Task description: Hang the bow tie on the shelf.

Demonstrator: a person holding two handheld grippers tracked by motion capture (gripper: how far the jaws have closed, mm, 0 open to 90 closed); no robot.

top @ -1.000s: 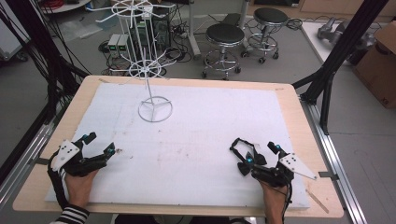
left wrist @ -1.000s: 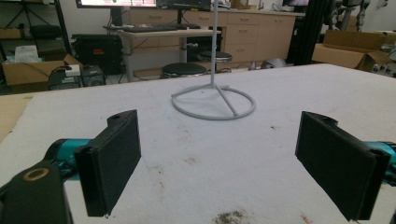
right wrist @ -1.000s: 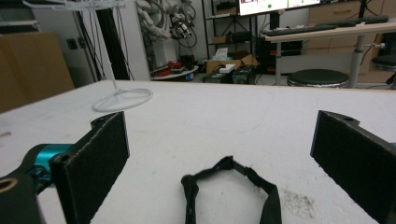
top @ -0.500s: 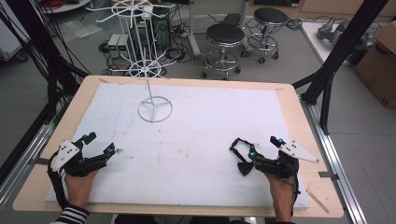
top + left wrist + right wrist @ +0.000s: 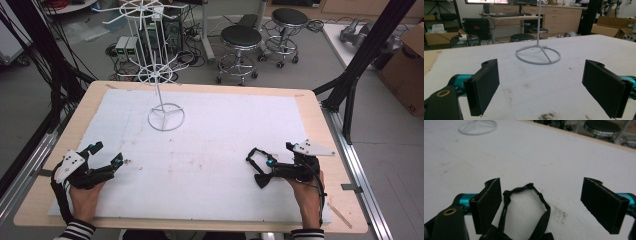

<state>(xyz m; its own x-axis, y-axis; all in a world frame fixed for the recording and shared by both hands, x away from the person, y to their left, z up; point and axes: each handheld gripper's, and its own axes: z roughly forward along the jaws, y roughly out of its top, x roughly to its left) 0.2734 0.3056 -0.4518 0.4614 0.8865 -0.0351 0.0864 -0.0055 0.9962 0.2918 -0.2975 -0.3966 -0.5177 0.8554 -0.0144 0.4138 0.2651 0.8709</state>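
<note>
A: Item one, right gripper (image 5: pixel 260 167). Jaws?

B: Spread wide apart, clamped on nothing. A black strap (image 5: pixel 524 210) lies on the white mat (image 5: pixel 225 135) in the gap between them, looped, its closed end pointing away from the hand and its long axis running along the gripper's line. In the high view the strap (image 5: pixel 257 159) sits at the gripper's tip, toward the mat's middle.

A: Item two, left gripper (image 5: pixel 107 157).

B: Jaws likewise well apart, nothing between them but bare mat. It points toward the wire stand (image 5: pixel 166 116), whose ring base (image 5: pixel 538 53) lies straight ahead in the left gripper view.

A: Placement against the stand?

B: Left gripper near the table's (image 5: pixel 310 100) front edge, to the stand's left; right gripper near the same edge, well to the stand's right. Each is held by a hand, left (image 5: pixel 85 197) and right (image 5: pixel 307 192).

A: Changes since a second ago?

B: The right gripper has swung, its grey plate now farther to the right and level; the left gripper has stayed put. Stand unmoved.
</note>
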